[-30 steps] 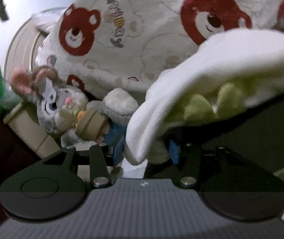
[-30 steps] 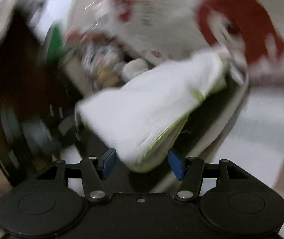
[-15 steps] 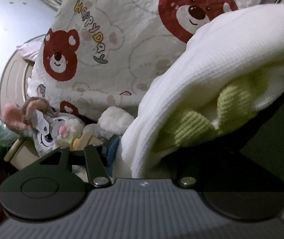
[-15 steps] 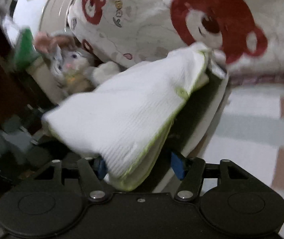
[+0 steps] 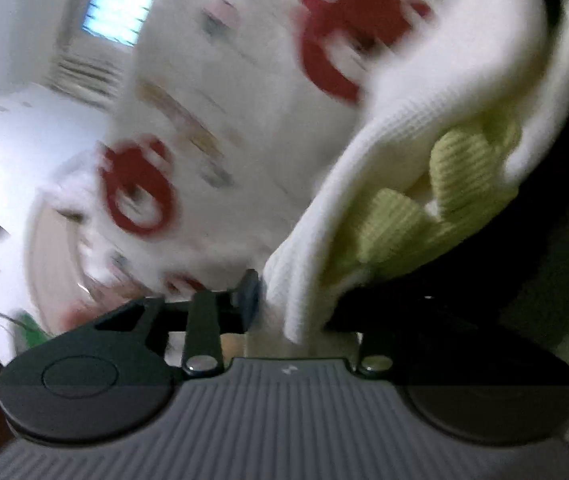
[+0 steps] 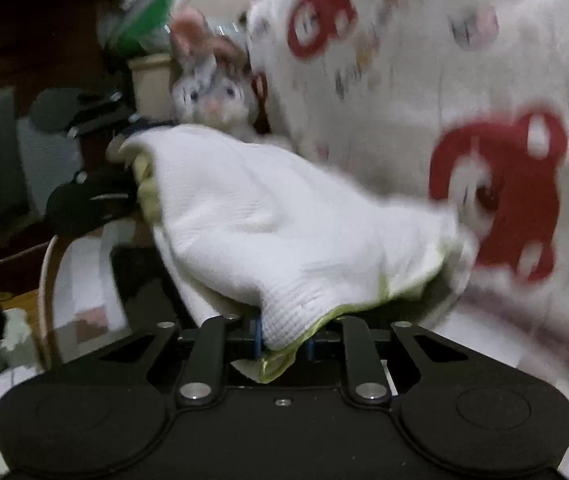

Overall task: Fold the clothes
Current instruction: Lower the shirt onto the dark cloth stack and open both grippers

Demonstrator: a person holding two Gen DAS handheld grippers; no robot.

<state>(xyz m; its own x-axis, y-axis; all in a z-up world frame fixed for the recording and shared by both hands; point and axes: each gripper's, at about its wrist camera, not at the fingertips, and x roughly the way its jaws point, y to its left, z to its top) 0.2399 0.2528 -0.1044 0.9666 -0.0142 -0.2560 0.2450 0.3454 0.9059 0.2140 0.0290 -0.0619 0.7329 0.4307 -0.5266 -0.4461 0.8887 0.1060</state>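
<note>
A white waffle-knit garment (image 6: 276,224) with lime-green trim (image 5: 460,176) hangs stretched between my two grippers. In the right wrist view my right gripper (image 6: 284,340) has its blue pads pressed on the garment's near corner, and its jaws are still closing. The far corner runs to my left gripper (image 6: 134,144), at the left beside the plush rabbit. The left wrist view is blurred. There my left gripper (image 5: 296,304) grips a thick fold of the garment (image 5: 396,152), jaws closing. Its left blue pad (image 5: 250,296) touches the cloth, and the cloth hides the right finger.
A cream quilt with red bear prints (image 6: 464,80) fills the background in both views. A grey plush rabbit (image 6: 212,88) sits beside a beige box (image 6: 152,80) and something green (image 6: 152,12). Dark furniture (image 6: 24,40) stands at the left. A dark surface (image 5: 556,248) lies under the garment.
My right gripper's jaws have shut on the garment's near corner and lifted it a little. The left wrist view has rolled, and its jaws have narrowed on the fold.
</note>
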